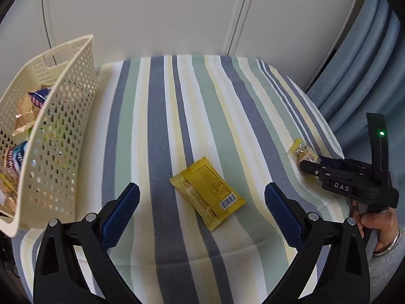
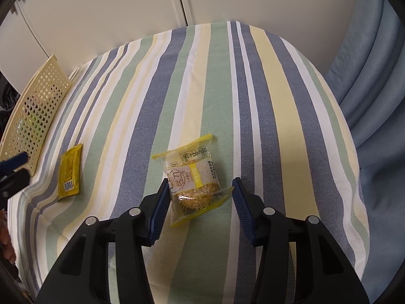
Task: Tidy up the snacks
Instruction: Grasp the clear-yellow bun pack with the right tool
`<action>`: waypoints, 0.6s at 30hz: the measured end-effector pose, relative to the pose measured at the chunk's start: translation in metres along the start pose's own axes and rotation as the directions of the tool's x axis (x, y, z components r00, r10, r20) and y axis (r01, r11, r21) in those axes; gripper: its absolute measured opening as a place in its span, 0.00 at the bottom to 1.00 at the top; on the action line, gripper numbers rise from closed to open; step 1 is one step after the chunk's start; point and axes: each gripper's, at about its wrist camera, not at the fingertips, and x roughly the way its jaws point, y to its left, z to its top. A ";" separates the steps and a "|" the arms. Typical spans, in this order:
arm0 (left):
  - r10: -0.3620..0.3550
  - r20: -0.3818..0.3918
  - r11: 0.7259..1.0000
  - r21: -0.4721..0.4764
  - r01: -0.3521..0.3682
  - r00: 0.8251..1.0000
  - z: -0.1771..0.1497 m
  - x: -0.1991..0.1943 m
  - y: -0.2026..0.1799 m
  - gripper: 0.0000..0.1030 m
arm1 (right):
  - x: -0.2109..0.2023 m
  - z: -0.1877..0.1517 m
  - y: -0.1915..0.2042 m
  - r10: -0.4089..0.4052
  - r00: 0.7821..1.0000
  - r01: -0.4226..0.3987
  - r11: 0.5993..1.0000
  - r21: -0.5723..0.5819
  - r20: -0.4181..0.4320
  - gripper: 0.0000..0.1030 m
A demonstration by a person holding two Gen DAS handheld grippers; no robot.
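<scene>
Nearest, in the right wrist view: right gripper [image 2: 201, 211] spread wide, straddling the lower end of a clear cracker pack [image 2: 193, 181], left pad [image 2: 159, 215] at the wrapper's edge, right pad apart from it. Not yet pinched. Seen from the left wrist: left gripper [image 1: 202, 214] also spread wide, hovering over a flat yellow packet [image 1: 207, 193] lying barcode-up on the striped surface [image 1: 157, 126], touching nothing. Both snacks likely light, with slick, crinkly film; cracker inside probably brittle, so best squeezed gently across the padded middle rather than by a loose sealed end. Yellow packet thin and limp, best taken across its short width. Farther off, at left: cream perforated basket [image 1: 63, 116], already holding several wrapped snacks, well apart from both packs.
</scene>
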 end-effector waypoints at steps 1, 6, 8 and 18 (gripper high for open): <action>-0.003 -0.027 1.000 -0.020 0.002 1.000 0.001 0.007 0.001 0.97 | 0.000 0.000 -0.001 0.009 1.000 -0.009 1.000 0.009 0.000 0.48; -0.020 -0.132 0.996 -0.093 0.008 0.991 0.006 0.038 0.005 0.97 | 0.000 0.000 -0.003 0.022 1.000 -0.022 1.000 0.020 0.003 0.48; -0.004 -0.156 0.996 -0.087 -0.010 0.988 0.007 0.046 0.002 0.97 | 0.000 0.000 -0.003 0.021 1.000 -0.021 1.000 0.019 0.004 0.48; 0.068 -0.203 0.993 -0.083 -0.086 0.977 0.013 0.072 -0.011 0.76 | 0.000 -0.001 -0.006 0.039 0.999 -0.039 0.999 0.031 0.008 0.48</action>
